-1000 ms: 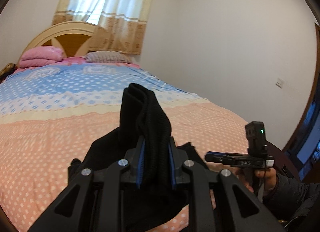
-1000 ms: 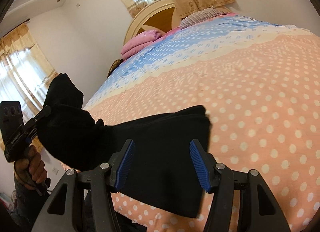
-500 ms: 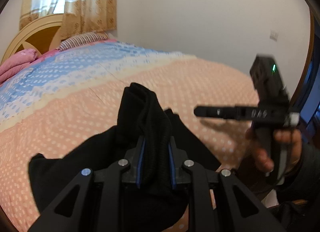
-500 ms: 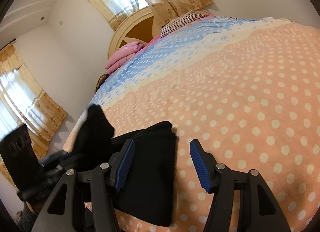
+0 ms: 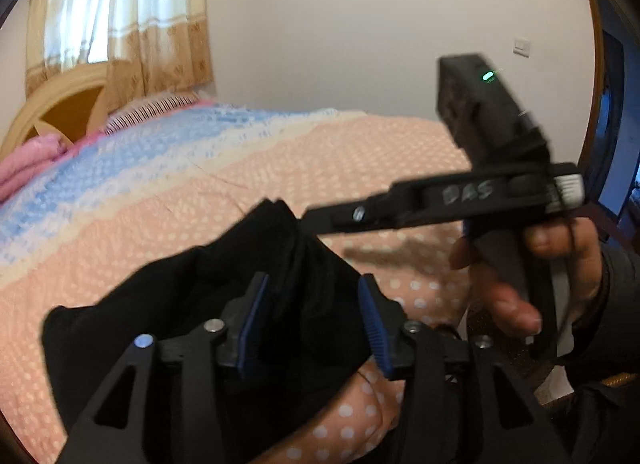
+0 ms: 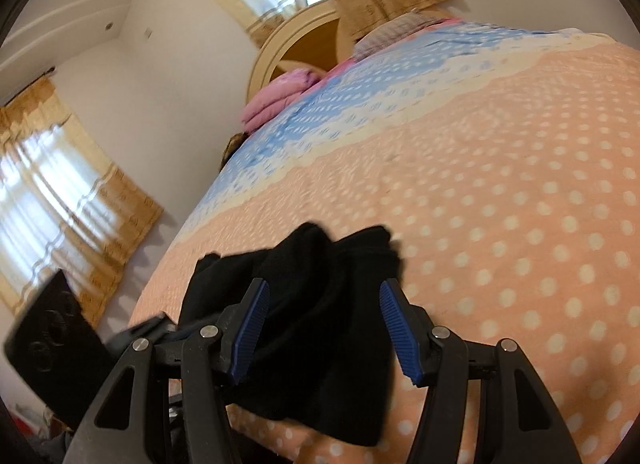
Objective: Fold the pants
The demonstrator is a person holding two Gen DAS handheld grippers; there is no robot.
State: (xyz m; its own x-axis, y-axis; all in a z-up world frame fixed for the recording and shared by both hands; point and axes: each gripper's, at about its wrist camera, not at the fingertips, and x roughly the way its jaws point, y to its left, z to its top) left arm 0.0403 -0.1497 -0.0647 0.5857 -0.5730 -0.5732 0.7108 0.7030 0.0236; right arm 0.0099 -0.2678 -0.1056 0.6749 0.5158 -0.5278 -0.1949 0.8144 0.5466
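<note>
One wide bed fills the room, spread with a polka-dot quilt point(image 6: 500, 167) banded in peach, cream and blue, and a folded pink blanket point(image 6: 276, 97) lies near its curved cream headboard point(image 6: 296, 39). At the near edge of the quilt lies a bundle of black knit pants point(image 6: 320, 296), bunched and partly doubled over. The left gripper point(image 5: 312, 318) hangs over it with its blue-padded jaws parted, cloth lying loose between them, gripping nothing. The right gripper point(image 6: 324, 322) is likewise spread wide above the same dark heap. Smallest, the person's right hand point(image 5: 532, 276) wraps the handle of that tool.
</note>
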